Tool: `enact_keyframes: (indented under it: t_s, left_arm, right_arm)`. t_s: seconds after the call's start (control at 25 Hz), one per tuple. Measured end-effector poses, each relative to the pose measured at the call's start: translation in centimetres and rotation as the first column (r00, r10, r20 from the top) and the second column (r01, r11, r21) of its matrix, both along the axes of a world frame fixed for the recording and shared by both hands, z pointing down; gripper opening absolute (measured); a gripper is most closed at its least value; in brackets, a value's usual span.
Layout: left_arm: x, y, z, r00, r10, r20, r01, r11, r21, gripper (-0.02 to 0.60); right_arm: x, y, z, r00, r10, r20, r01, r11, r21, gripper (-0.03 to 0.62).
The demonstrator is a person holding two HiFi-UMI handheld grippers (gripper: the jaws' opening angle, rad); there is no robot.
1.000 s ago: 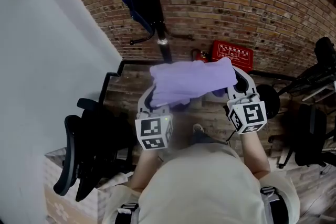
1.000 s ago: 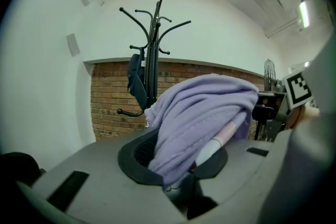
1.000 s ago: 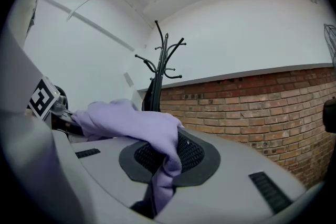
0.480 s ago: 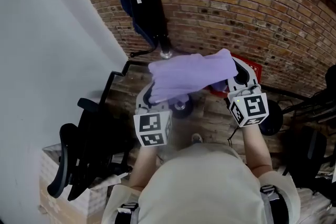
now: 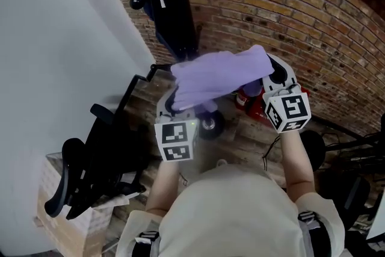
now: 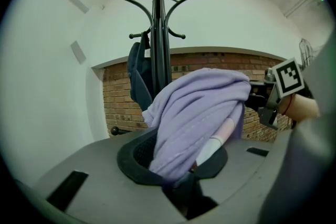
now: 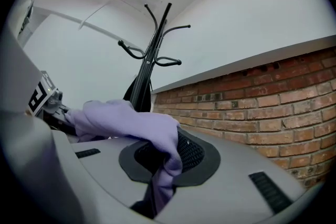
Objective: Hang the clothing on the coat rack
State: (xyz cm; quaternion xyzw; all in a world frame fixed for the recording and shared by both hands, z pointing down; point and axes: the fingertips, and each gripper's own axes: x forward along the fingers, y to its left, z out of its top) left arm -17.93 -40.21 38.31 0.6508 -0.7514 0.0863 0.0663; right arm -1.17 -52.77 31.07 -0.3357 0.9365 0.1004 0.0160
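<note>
Here we go: the left tool [image 6: 185, 186] is clamped on one end of the lilac knitted sweater [image 5: 216, 76], with fabric bunched right down between its jaws. The right tool [image 7: 157, 192] pinches the other end, a fold of cloth pulled into its narrow gap. The sweater hangs in the air, stretched between the two and bulging upward in the middle, right in front of the tall black metal coat rack [image 5: 174, 6]. Whether it touches the pole, I can't tell. A dark blue garment [image 6: 137, 77] hangs on the rack below its curved hooks. A red brick wall [image 5: 289, 15] stands behind, and a black office chair [image 5: 90, 159] sits on the floor to the person's left.
</note>
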Motion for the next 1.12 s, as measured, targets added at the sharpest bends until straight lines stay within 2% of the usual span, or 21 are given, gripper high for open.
enact_keyframes:
  t_s: [0.2,0.56,0.84,1.12]
  left_arm:
    - [-0.8,-1.6,0.1,0.999,-0.041,0.014,0.041,0.999,-0.010,0.083]
    - [-2.3,-3.3,2.5,0.994,-0.106,0.008,0.106,0.993,-0.059,0.083]
    - [-2.8,-4.1,5.5,0.991,-0.132,-0.007,0.130,0.984,-0.120,0.084]
    - [-2.8,-4.7,8.1,0.990,-0.137,-0.038,0.129,0.978,-0.163,0.086]
  right_arm:
    - [-2.0,-3.1,0.4,0.999,-0.041,-0.018,0.041,0.999,0.001,0.026]
    - [-5.7,-7.2,3.8,0.993,-0.100,-0.059,0.097,0.994,-0.054,0.026]
    - [-7.5,-9.2,7.9,0.986,-0.118,-0.115,0.105,0.988,-0.114,0.026]
    - [-8.9,-10.4,10.9,0.983,-0.133,-0.126,0.110,0.978,-0.176,0.026]
